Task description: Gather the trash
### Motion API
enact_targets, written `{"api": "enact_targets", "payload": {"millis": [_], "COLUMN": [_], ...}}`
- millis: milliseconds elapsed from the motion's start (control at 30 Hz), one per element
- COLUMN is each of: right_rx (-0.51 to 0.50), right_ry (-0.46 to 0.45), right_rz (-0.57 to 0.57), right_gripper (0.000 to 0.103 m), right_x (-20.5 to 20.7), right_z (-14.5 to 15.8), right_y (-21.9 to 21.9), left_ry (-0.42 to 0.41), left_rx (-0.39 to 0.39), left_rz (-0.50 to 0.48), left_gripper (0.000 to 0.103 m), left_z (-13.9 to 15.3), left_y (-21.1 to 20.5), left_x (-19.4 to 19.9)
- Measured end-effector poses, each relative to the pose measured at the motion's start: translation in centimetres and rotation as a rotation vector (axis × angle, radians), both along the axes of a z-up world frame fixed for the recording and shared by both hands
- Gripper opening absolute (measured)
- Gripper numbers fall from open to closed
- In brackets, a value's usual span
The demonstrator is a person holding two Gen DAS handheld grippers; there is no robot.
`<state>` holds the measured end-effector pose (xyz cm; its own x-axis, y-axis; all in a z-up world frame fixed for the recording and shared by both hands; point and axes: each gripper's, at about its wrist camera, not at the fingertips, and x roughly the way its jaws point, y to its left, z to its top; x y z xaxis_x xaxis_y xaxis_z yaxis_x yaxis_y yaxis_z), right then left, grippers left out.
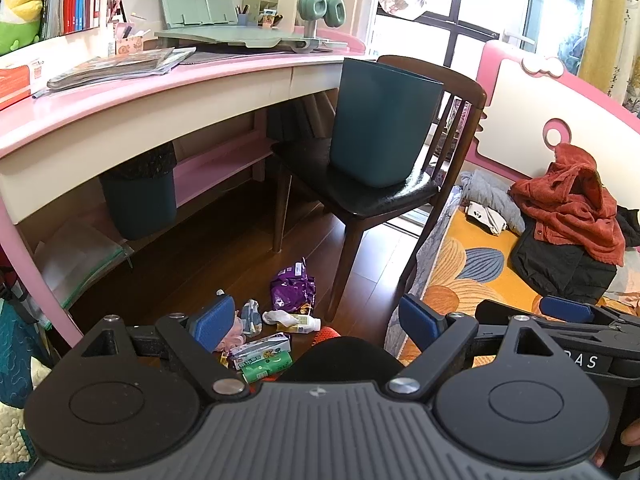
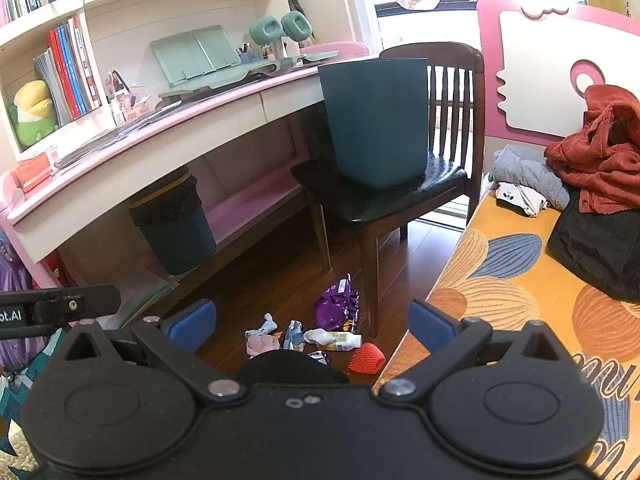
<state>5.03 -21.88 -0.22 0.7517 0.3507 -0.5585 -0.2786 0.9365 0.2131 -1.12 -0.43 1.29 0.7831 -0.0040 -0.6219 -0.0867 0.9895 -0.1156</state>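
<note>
From your left wrist view, your left gripper [image 1: 316, 320] has its fingers [image 1: 214, 320] spread wide with nothing between them. The trash pile [image 1: 276, 332] lies on the wooden floor [image 1: 224, 248] just past the tips, toward 12 o'clock: a purple wrapper [image 1: 293, 286], a small white bottle [image 1: 304, 323], a green-and-white carton [image 1: 262, 354] and crumpled paper. The carton shows only here. At 12 o'clock beyond the pile, a teal bin [image 1: 380, 124] stands upright on the dark chair [image 1: 360, 196]. A second bin [image 1: 140, 196] with a black liner sits under the table [image 1: 120, 96] at 10 o'clock. At 3 o'clock you can see part of your right gripper [image 1: 568, 312], and a fingertip at the bottom right edge.

From your right wrist view, your right gripper [image 2: 314, 326] is also opened wide and empty. The trash pile [image 2: 312, 336] sits between the fingers [image 2: 192, 324] in the picture, on the floor [image 2: 272, 264] by the chair [image 2: 384, 196] leg. This view alone shows a red-orange mesh piece [image 2: 367, 358] clearly, at the pile's 3 o'clock side beside the bed [image 2: 500, 292]. The purple wrapper [image 2: 337, 304] and bottle [image 2: 340, 340] show again. The teal bin [image 2: 376, 120] is at 12 o'clock on the chair, the lined bin [image 2: 176, 224] at 10 o'clock. Part of your left gripper [image 2: 60, 308] juts in at 9 o'clock.
</note>
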Motion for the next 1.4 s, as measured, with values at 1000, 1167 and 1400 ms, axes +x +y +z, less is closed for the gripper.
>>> {"api": "enact_targets", "payload": {"millis": [1000,1167,1400], "right_rx": [0.009,0.012,0.002], "right_ry": [-0.002,0.001,-0.003], "right_rz": [0.004,0.012,0.04], "right_gripper": [0.103,0.103,0.103], "right_x": [-0.2,-0.1,1.3], "right_z": [0.0,0.0,-0.4], "right_y": [-0.2,-0.2,0.2], "left_ry": [-0.012,-0.011,0.001], "left_rx": [-0.001,0.001,0.002], "left_rz": [-0.003,-0.003,0.002], "left_gripper": [0.09,0.09,0.09], "left_z": [0.2,0.2,0.1], "left_y": [-0.1,-0.1,0.3], "left_x": [-0.3,-0.3,0.0]}}
